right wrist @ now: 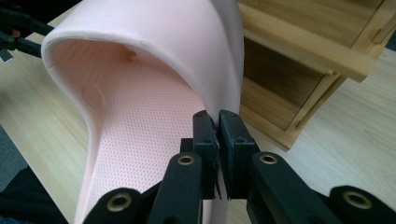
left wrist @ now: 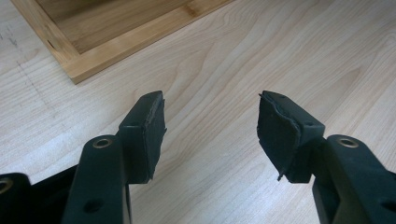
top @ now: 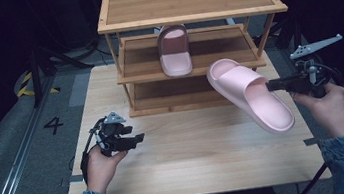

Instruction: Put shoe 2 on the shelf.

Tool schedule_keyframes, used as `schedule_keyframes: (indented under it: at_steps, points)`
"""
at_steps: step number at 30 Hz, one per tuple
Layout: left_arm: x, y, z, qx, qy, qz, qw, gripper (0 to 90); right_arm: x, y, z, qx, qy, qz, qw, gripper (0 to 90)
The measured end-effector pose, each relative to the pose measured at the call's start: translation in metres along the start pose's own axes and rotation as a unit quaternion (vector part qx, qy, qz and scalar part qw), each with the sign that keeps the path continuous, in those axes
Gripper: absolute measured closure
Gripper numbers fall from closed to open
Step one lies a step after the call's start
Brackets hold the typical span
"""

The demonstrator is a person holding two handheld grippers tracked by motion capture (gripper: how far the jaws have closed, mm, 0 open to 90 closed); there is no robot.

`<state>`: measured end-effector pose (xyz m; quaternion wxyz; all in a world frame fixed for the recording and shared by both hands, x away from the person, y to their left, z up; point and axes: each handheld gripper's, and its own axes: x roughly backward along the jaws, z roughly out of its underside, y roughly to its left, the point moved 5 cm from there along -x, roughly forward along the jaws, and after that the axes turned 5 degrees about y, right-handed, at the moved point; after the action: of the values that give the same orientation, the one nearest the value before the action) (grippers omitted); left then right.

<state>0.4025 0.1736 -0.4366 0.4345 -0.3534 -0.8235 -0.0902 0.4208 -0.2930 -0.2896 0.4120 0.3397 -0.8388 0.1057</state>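
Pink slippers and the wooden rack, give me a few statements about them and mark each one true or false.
1. The right gripper is shut on a pink slipper. True.
2. The left gripper holds a slipper. False: its jaws are open with nothing between them.
3. A second slipper sits on the rack's middle shelf. True.
4. The rack's top shelf holds a slipper. False: it is bare.

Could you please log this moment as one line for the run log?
right tongs: shut on slipper strap, held above table | left tongs: open, empty | second slipper: on rack middle shelf
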Motion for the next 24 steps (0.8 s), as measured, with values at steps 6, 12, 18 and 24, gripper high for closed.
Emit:
schedule_keyframes:
  at_steps: [6, 12, 18, 24]
  points:
    - [-0.001, 0.0, 0.0, 0.003, 0.003, 0.0, 1.0, 41.7, 0.001, -0.006, -0.016, -0.003, 0.004, 0.003, 1.0, 86.0]
    - [0.0, 0.001, 0.0, 0.002, 0.004, -0.003, 1.0, 42.4, -0.003, -0.014, -0.029, -0.008, 0.014, 0.004, 0.9999, 86.0]
    - [0.004, 0.003, 0.007, 0.001, 0.007, -0.01, 0.9999, 42.3, -0.009, -0.024, -0.04, -0.014, 0.019, 0.009, 0.9997, 86.0]
    - [0.009, 0.004, 0.017, 0.007, 0.013, -0.018, 0.9997, 42.1, -0.016, -0.031, -0.052, -0.013, 0.025, 0.018, 0.9994, 86.0]
